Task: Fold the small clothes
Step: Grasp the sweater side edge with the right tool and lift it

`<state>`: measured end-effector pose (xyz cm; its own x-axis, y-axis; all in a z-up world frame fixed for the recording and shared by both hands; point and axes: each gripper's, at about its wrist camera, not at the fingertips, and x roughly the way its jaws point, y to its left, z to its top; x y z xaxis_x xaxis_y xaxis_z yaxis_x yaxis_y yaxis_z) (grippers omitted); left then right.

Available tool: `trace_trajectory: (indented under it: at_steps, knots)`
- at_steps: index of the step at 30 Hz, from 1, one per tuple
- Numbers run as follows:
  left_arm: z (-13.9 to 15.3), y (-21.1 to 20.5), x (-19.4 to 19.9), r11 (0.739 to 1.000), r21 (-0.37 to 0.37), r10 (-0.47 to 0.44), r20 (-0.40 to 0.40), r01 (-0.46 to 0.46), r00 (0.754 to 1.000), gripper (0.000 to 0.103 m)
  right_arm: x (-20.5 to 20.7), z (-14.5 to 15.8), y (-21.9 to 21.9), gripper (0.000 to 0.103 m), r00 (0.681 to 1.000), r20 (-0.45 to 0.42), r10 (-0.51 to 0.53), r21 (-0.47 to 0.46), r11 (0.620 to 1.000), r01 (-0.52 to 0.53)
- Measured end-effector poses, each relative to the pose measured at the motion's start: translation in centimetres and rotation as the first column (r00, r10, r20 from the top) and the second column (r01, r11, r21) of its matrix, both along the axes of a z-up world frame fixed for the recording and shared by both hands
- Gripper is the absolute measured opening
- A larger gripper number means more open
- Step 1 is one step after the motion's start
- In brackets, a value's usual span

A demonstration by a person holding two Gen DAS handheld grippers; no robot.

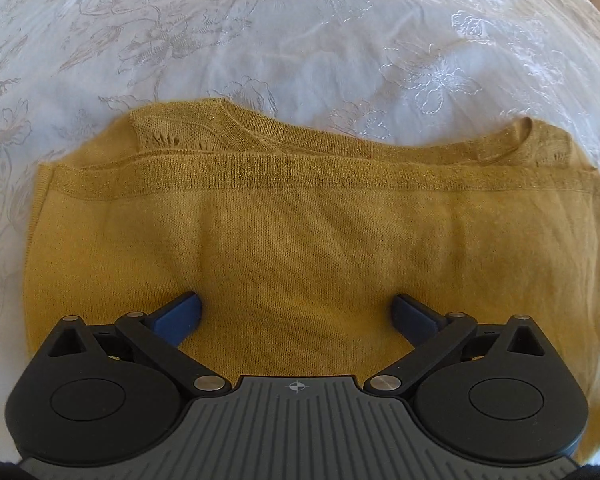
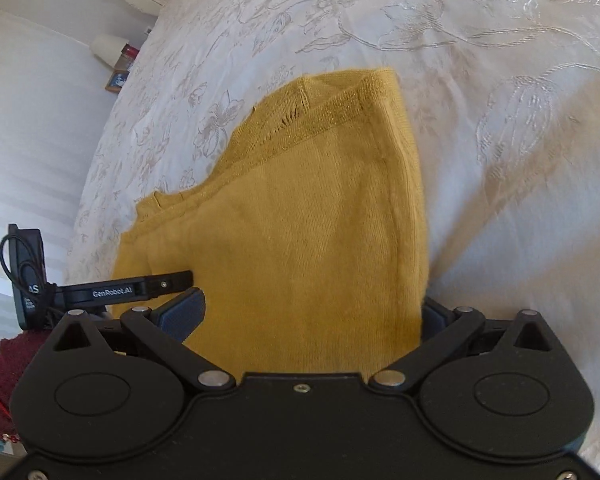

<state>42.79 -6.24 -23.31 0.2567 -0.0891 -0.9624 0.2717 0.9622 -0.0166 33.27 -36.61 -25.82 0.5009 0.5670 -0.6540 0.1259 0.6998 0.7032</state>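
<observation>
- Sweater [image 1: 300, 232]: mustard-yellow knit, folded in half, lying flat on the bedspread [image 1: 300, 40]; the ribbed hem band runs side to side across the left wrist view, just short of the neckline.
- Left gripper [image 1: 296, 312]: jaws spread wide, blue pads resting on or just over the near folded edge of the sweater; nothing pinched between them.
- Right gripper [image 2: 308, 312]: jaws spread wide, the sweater's end lying between them; the left pad [image 2: 186, 312] sits over the cloth, the right pad is mostly hidden behind the sweater's edge (whether it touches the cloth I cannot tell). No grip on the fabric.
- Material: fine, even knit, soft matte surface, a faintly glittery ribbed band, small loose stitches near the shoulder seams.
- Bedspread: white, with embroidered flowers and stems, lightly creased.
- Orientation: the sweater's long axis runs left to right in the left wrist view, and away from the camera in the right; the neckline faces the far side of the left gripper.
- Also seen in the right view: the left gripper's black arm [image 2: 116, 290], at the sweater's left edge.
</observation>
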Motion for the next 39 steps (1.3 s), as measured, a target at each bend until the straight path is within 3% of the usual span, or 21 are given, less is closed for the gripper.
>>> trace_trajectory:
  at_steps: [5, 13, 18, 21, 23, 31, 35, 39]
  knots:
    - [-0.4, -0.1, 0.0, 1.000, 0.006, -0.001, 0.002, 0.001, 1.000, 0.103, -0.6, -0.9, -1.0, 0.103, 0.998, 0.039, -0.044, 0.097, 0.994, 0.040]
    - [-0.8, -0.6, -0.3, 1.000, 0.023, 0.000, 0.005, 0.000, 1.000, 0.103, -1.6, -0.1, 0.4, 0.103, 0.997, 0.065, -0.029, 0.034, 0.999, 0.027]
    - [-0.1, -0.5, -0.1, 1.000, 0.026, -0.008, -0.005, 0.008, 1.000, 0.103, -2.5, -0.2, 0.6, 0.101, 0.999, 0.047, -0.027, 0.099, 0.995, 0.022]
    - [-0.1, -0.6, 0.1, 1.000, 0.029, -0.008, -0.008, 0.009, 1.000, 0.103, -3.1, -0.2, -0.1, 0.071, 0.999, 0.017, -0.047, 0.083, 0.996, 0.045]
    - [-0.1, -0.7, 0.1, 0.999, 0.032, -0.008, -0.009, 0.008, 1.000, 0.103, -3.1, -0.6, -0.5, 0.027, 0.999, -0.019, -0.041, 0.100, 0.994, 0.042]
    - [1.7, -0.8, -0.1, 0.999, 0.030, -0.036, -0.002, 0.036, 0.999, 0.100, -3.0, 3.1, 1.6, 0.026, 0.998, 0.040, -0.045, 0.012, 0.999, 0.045]
    - [4.3, -0.7, -2.9, 0.996, -0.035, -0.085, 0.041, 0.086, 0.996, 0.100, -2.8, 4.0, 2.0, 0.026, 0.999, 0.032, -0.036, -0.024, 0.999, 0.037]
    - [3.9, -0.4, -5.9, 0.994, -0.011, -0.105, 0.020, 0.106, 0.994, 0.100, -2.6, 3.7, 2.2, 0.026, 0.999, 0.007, -0.051, -0.042, 0.998, 0.051]
